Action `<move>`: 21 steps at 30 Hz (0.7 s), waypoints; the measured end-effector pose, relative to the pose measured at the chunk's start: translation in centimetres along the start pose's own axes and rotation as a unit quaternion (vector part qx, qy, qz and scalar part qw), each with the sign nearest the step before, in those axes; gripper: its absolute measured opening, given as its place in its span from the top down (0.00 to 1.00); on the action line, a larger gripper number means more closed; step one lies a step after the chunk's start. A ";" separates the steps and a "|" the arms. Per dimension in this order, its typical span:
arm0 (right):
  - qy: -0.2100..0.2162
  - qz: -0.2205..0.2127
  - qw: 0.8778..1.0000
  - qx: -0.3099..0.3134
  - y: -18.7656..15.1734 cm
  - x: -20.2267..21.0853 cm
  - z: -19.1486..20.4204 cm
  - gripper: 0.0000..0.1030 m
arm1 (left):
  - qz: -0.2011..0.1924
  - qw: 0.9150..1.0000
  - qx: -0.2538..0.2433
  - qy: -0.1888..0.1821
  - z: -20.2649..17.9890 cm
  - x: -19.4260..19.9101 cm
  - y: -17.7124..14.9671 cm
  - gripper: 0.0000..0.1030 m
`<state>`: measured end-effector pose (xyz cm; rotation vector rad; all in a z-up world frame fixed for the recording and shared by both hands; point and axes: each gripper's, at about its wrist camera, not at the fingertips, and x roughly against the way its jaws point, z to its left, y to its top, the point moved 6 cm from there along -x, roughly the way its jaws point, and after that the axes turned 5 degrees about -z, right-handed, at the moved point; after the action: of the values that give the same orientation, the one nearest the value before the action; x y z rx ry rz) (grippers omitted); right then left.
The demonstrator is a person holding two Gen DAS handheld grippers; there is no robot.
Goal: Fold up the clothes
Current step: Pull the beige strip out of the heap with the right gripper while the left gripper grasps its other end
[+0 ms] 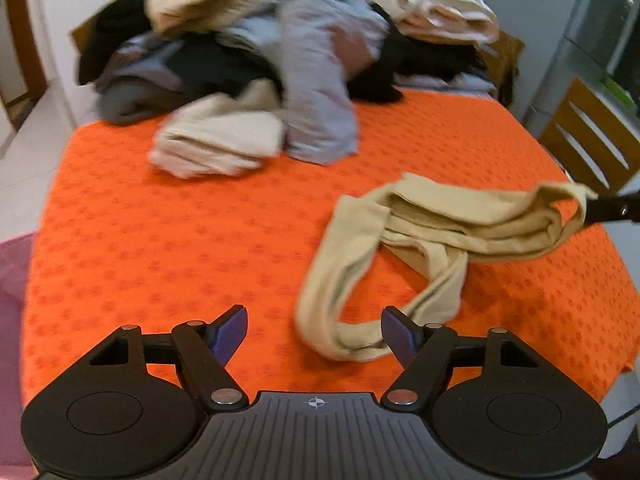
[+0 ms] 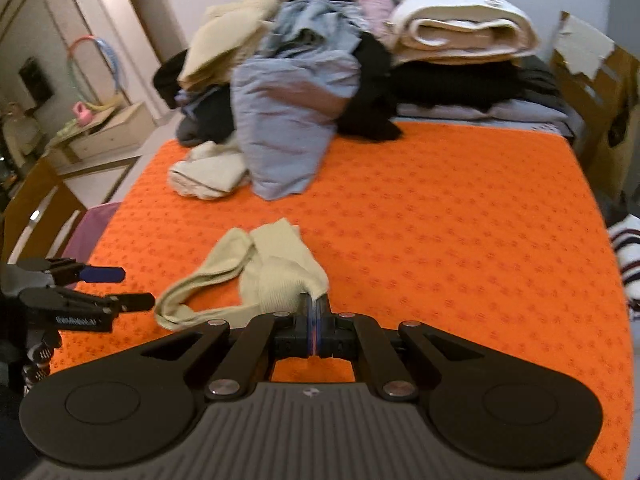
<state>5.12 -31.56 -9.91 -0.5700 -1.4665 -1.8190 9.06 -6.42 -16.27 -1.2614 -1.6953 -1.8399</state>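
Orange cloth point(image 1: 160, 240) covers the table. Low and right of the middle in the left view lies a beige garment point(image 1: 400, 240), maybe tights. The right gripper point(image 2: 314, 312) pinches one end of it tight, lifting that end, probably to pull it straight for folding. The left gripper point(image 1: 314, 332) is wide and holds nothing; the other end lies just by one finger. A messy clothes pile point(image 2: 300, 100) waits at the top. Small letters on the left gripper are too blurry to read.
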 end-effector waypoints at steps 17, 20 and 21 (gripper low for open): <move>-0.081 -0.030 0.996 0.000 2.9 2.5 -10.8 0.97 | -0.032 0.976 0.094 0.196 5.9 2.0 1.1 0.86; -0.112 -0.046 0.993 -0.008 3.6 3.9 -13.7 0.97 | -0.051 0.964 0.104 0.241 8.3 4.1 2.2 0.86; -0.120 -0.051 0.991 -0.011 3.7 4.4 -14.6 0.97 | -0.053 0.961 0.108 0.249 8.9 4.7 2.4 0.86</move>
<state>6.58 -47.03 -8.09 -0.7602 -1.6622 -1.8988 11.66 2.72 -12.09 -0.5649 -1.6376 -1.7749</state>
